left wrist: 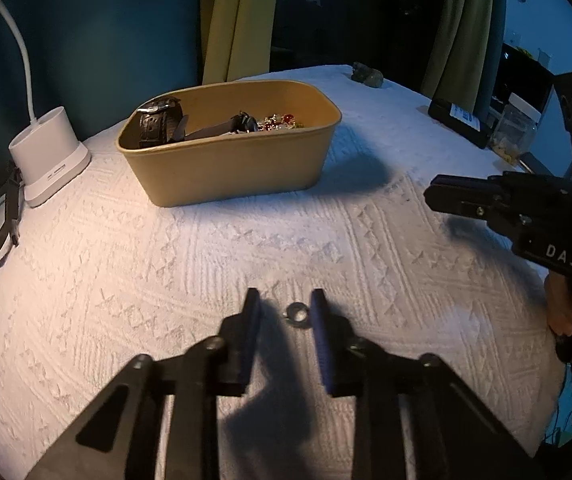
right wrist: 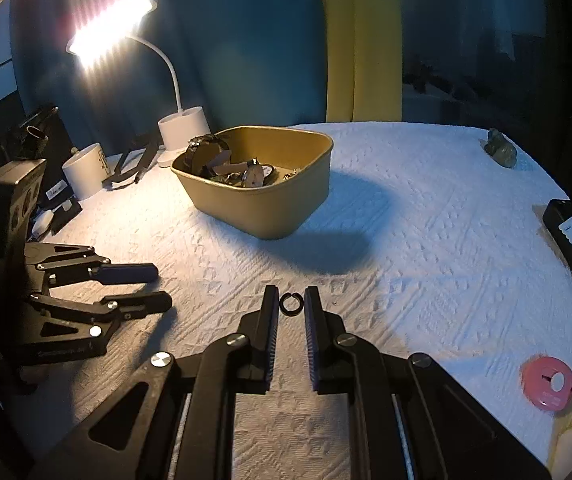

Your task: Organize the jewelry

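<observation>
A dim room with blue walls and yellow curtains is lit by one desk lamp (right wrist: 110, 28), and a tabletop (left wrist: 166, 264) under a white patterned cloth is seen. A tan bin (left wrist: 226, 168) stands towards the back. Watches (left wrist: 162, 124) and beaded pieces (left wrist: 282, 122) are already gathered inside it.

Well in front of the bin, a small silver ring (left wrist: 296, 314) lies flat on the cloth. It is framed by the left gripper (left wrist: 285, 300), whose jaws stand apart on either side. The ring lies nearer one pad, and no pad is seen to press on it.

The right gripper (right wrist: 291, 292) is held raised in front of the bin and to its right. Its jaws are drawn in on a dark ring (right wrist: 290, 304), which is pinched at the very tips.

Several failures can be foreseen:

- **Silver ring, off-centre:** it may be pushed sideways by the nearer pad and skidded or flipped out before the other pad arrives.
- **Silver ring, lying low:** it may be passed over if the tips are not brought down to the soft cloth, or a fold of cloth may be caught with it.
- **Dark ring:** so shallow a hold may be lost on the way to the bin if the gripper is tilted or jolted. A dropped ring would be hard to find in the deep shadow beside the bin.
- **Release:** a bounce off the bin's rim is likely if either ring is let go too early.
</observation>
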Tool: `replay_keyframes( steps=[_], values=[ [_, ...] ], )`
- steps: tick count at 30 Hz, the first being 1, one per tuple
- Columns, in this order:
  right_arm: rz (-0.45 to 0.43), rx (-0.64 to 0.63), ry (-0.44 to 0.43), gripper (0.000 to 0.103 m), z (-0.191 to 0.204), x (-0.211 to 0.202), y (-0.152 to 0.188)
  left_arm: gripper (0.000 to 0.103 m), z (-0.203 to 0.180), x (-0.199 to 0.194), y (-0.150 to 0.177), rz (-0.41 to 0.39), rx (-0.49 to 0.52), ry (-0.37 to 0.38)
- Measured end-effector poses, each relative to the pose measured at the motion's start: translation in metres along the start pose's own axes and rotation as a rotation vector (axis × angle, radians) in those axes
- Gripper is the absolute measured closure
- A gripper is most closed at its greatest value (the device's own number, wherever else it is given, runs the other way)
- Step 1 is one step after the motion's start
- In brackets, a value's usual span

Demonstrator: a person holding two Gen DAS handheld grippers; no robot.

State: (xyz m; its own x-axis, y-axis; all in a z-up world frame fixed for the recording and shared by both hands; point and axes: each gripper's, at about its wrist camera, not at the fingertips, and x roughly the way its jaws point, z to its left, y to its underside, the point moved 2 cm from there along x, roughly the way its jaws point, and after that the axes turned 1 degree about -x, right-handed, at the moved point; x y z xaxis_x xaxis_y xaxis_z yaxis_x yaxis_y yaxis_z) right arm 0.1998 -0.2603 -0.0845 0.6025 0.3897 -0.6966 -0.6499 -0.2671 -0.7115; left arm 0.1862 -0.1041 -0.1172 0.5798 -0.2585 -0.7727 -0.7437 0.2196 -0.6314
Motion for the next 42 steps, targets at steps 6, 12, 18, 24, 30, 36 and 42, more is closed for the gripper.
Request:
replay_keyframes(
  steps=[6,12,18,24,30,36,42],
  values=[
    [-0.009,-0.002,0.003,0.091,-0.001,-0.002,0.000,0.091,-0.001,0.000,0.000,0.001,0.002,0.001],
    [-0.018,-0.006,0.014,0.091,-0.001,-0.005,-0.002,0.091,0.000,-0.007,0.000,-0.011,0.008,0.002],
    [-0.032,-0.016,0.023,0.091,-0.002,-0.008,-0.009,0.091,0.005,-0.022,-0.008,-0.051,0.011,-0.005],
    [-0.053,-0.032,0.029,0.091,-0.001,-0.009,-0.022,0.091,0.010,-0.033,-0.022,-0.092,0.013,-0.010],
    [-0.066,-0.038,0.037,0.091,-0.002,-0.008,-0.032,0.091,0.010,-0.036,-0.039,-0.126,0.028,-0.008],
    [-0.081,-0.035,0.041,0.091,-0.008,-0.005,-0.040,0.091,0.005,-0.031,-0.065,-0.168,0.054,0.003],
    [-0.101,-0.035,0.046,0.091,-0.014,-0.003,-0.049,0.091,0.000,-0.019,-0.086,-0.187,0.073,0.022]
  ],
)
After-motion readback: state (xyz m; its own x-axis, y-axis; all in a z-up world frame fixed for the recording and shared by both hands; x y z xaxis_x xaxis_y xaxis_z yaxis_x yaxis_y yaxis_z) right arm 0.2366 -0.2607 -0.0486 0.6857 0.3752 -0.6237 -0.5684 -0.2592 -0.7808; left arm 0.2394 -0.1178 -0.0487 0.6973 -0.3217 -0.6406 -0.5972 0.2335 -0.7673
